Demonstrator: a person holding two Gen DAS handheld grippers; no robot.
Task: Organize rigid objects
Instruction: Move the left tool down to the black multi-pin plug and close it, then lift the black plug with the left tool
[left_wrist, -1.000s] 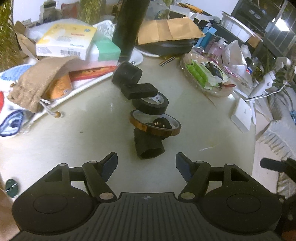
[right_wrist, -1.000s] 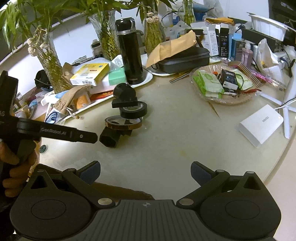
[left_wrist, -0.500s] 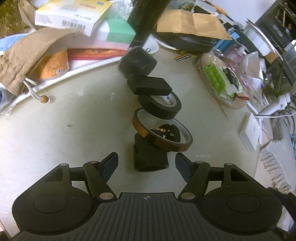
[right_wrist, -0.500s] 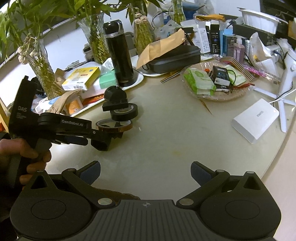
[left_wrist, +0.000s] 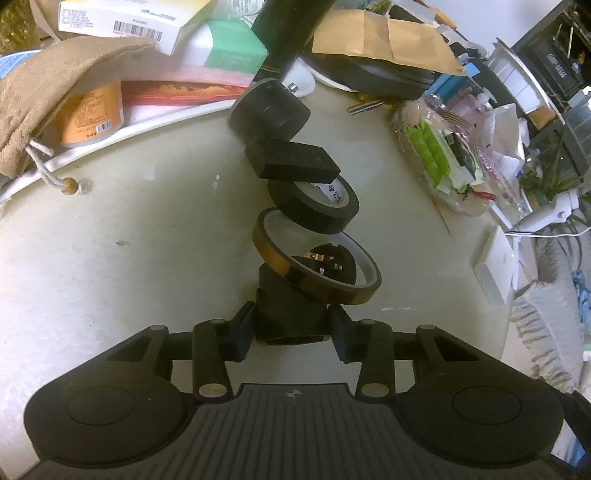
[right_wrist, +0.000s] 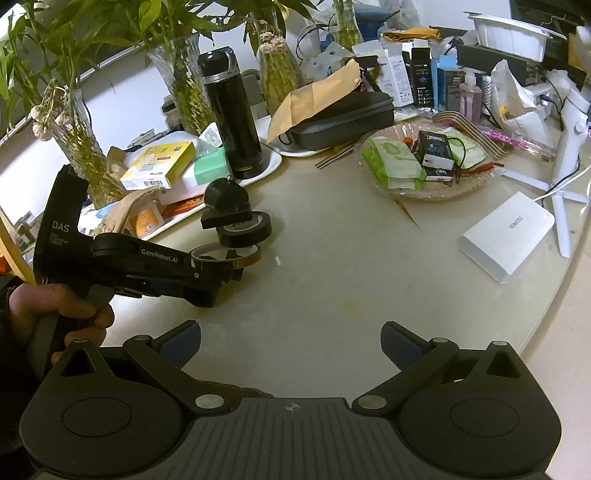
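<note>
My left gripper has dropped onto the black plug adapter and is closing, pads flanking its base. Amber tape roll leans on it just ahead; black tape roll beyond. Lifting may topple them. My right gripper hangs spread, empty, above the surface.

On the table, a plug lay nearest; behind it two tape rolls, a block, perhaps a cap farthest.

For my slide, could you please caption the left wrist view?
Left gripper jaws closing on a black block under an amber tape ring on the table.
</note>
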